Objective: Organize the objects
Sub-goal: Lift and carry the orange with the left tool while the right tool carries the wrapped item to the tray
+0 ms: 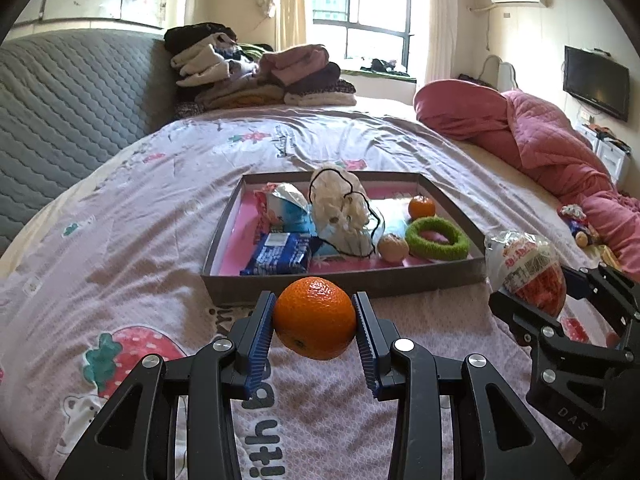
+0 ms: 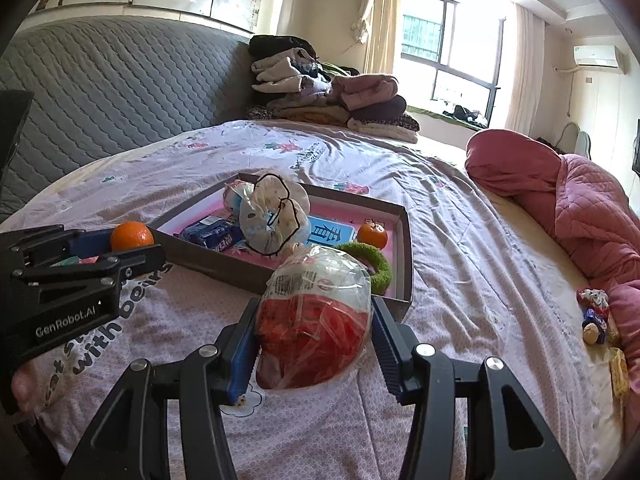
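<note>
Two hand-held grippers: left (image 1: 315, 319) clamping orange (image 1: 315, 318), right (image 2: 313, 326) clamping snack bag (image 2: 314, 320), both just short of tray's (image 1: 344, 282) near rim.

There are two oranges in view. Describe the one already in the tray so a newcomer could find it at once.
On the bed, find the shallow grey tray with the pink floor. The orange in the tray sits alone toward its far right corner, just behind the green fuzzy ring. Unlike the larger-looking orange in the fingers of the left gripper, held in front of the tray, nothing grips it.
</note>
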Demonstrator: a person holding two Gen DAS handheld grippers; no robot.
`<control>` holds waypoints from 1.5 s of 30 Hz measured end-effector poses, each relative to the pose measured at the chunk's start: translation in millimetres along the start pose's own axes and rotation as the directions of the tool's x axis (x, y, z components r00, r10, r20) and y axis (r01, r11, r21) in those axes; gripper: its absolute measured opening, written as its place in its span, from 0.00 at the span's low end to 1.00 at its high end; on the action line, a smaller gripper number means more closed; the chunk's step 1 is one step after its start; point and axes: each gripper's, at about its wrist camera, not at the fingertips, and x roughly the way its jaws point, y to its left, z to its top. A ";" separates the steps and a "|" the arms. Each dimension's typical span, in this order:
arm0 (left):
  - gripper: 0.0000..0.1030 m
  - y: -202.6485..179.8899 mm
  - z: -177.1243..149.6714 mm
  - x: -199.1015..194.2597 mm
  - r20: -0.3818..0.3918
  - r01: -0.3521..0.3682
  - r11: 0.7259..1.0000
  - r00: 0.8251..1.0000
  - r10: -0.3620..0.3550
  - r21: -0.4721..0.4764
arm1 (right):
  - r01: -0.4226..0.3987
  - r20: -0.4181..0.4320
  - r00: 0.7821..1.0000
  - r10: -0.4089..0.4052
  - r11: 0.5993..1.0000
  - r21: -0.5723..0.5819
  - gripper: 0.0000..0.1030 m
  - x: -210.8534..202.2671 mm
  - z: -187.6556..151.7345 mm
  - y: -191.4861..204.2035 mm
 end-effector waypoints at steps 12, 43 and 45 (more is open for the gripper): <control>0.39 2.2 17.8 -8.8 0.049 -0.004 1.000 0.999 0.004 -0.006 | -0.020 0.065 0.998 0.021 1.000 -0.016 0.51 -18.5 13.9 4.2; 0.39 25.0 63.4 18.8 0.094 -0.024 1.000 0.995 0.023 0.009 | 0.027 0.087 0.996 -0.027 1.000 0.001 0.51 6.9 61.0 -27.8; 0.39 30.8 66.2 26.0 0.084 -0.022 1.000 0.996 0.022 -0.003 | 0.029 0.084 0.996 -0.028 1.000 0.000 0.51 12.4 63.6 -29.8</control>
